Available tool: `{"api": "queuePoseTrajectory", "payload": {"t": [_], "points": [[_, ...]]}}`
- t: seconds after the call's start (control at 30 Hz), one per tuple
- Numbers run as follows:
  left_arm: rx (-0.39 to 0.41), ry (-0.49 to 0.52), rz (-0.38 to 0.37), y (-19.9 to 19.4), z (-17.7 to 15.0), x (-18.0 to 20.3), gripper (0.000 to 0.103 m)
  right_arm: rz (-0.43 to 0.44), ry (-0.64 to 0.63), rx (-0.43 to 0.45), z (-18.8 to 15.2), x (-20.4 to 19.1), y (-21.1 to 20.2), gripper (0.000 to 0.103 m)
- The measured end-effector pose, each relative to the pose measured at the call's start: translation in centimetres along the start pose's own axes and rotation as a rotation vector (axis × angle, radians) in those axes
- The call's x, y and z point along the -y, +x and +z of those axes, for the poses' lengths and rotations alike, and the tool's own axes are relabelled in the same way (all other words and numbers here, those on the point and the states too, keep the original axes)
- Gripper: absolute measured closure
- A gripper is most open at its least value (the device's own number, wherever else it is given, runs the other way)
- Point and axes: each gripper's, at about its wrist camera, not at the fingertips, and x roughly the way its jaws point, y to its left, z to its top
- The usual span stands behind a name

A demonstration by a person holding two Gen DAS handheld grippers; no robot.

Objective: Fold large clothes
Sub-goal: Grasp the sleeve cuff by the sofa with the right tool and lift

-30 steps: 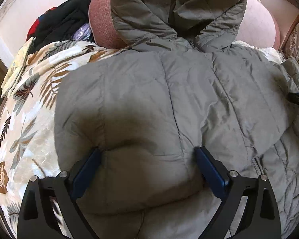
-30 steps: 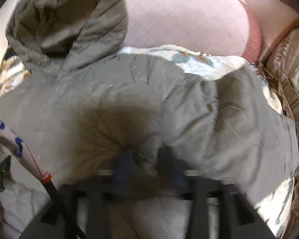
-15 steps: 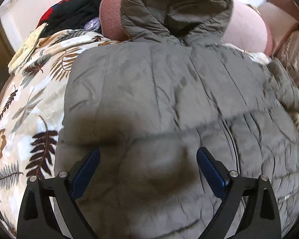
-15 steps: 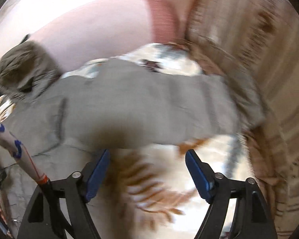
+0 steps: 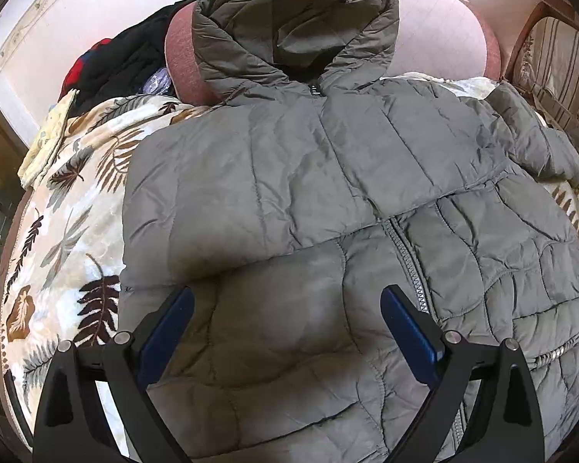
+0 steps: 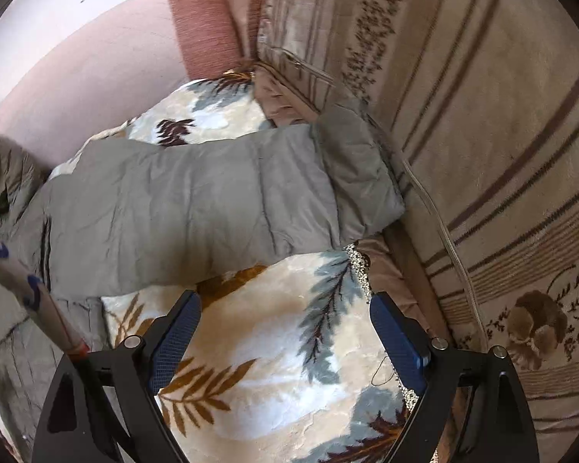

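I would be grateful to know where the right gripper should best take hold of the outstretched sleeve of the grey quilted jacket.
Probably the cuff end of the grey quilted jacket's outstretched sleeve, from above: it lies flat on the leaf-patterned blanket, free at the striped cushion. The right gripper is open.

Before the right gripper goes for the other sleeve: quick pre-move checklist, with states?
1. Right gripper empty, jaws wide (just been opening): ok.
2. Left gripper empty, open over the jacket: ok.
3. First sleeve folded across the chest: ok.
4. Outstretched sleeve lies flat: not ok, its cuff bunches against the striped cushion.
5. Zipper closed along its whole length: cannot tell.
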Motion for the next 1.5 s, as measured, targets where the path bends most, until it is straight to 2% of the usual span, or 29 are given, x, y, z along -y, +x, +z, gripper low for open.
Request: {"api": "queuePoseTrajectory", "payload": {"t": [0.33, 0.57, 0.67, 0.83, 1.0, 1.07, 1.13, 1.3, 1.33, 1.37, 1.4, 1.47, 1.5], "points": [[-0.024, -0.016, 0.008, 2.1, 0.1, 0.2, 0.006, -0.015, 0.065, -0.02, 1.3, 2.3, 2.9, 0.011], [-0.014, -0.002, -0.024, 3.2, 0.2, 1.4, 0.006, -0.024, 0.083, -0.038, 1.9, 3.0, 4.6, 0.011], [-0.014, 0.003, -0.035, 3.6, 0.3, 1.7, 0.006, -0.011, 0.096, -0.046, 2.1, 3.2, 5.4, 0.01], [-0.003, 0.046, -0.012, 3.8, 0.6, 2.4, 0.006, -0.014, 0.129, -0.052, 2.5, 4.2, 7.0, 0.01], [0.011, 0.042, -0.022, 3.9, 1.2, 2.5, 0.006, -0.004, 0.16, -0.049, 3.4, 5.0, 8.3, 0.01], [0.01, 0.042, -0.022, 4.1, 1.3, 2.6, 0.006, 0.024, 0.176, -0.048, 3.9, 4.9, 8.9, 0.01], [0.006, 0.047, -0.019, 4.3, 1.4, 2.8, 0.006, 0.007, 0.175, -0.046, 4.3, 4.7, 9.4, 0.01], [-0.002, 0.068, -0.01, 4.5, 1.2, 3.0, 0.006, 0.026, 0.227, -0.032, 5.3, 4.7, 11.2, 0.011], [0.0, 0.07, -0.009, 4.5, 1.1, 3.0, 0.006, 0.016, 0.229, -0.029, 5.5, 4.6, 11.4, 0.021], [0.001, 0.071, -0.009, 4.4, 1.1, 2.9, 0.006, -0.001, 0.212, -0.021, 5.7, 4.2, 11.3, 0.038], [0.002, 0.072, -0.01, 4.3, 1.1, 2.9, 0.006, -0.021, 0.188, -0.007, 5.9, 3.8, 11.0, 0.047], [0.004, 0.073, -0.006, 4.3, 1.0, 2.7, 0.006, -0.069, 0.127, 0.021, 6.3, 2.6, 9.9, 0.08], [0.004, 0.072, -0.006, 4.2, 0.9, 2.7, 0.006, -0.088, 0.106, 0.031, 6.4, 2.2, 9.5, 0.084]]}}
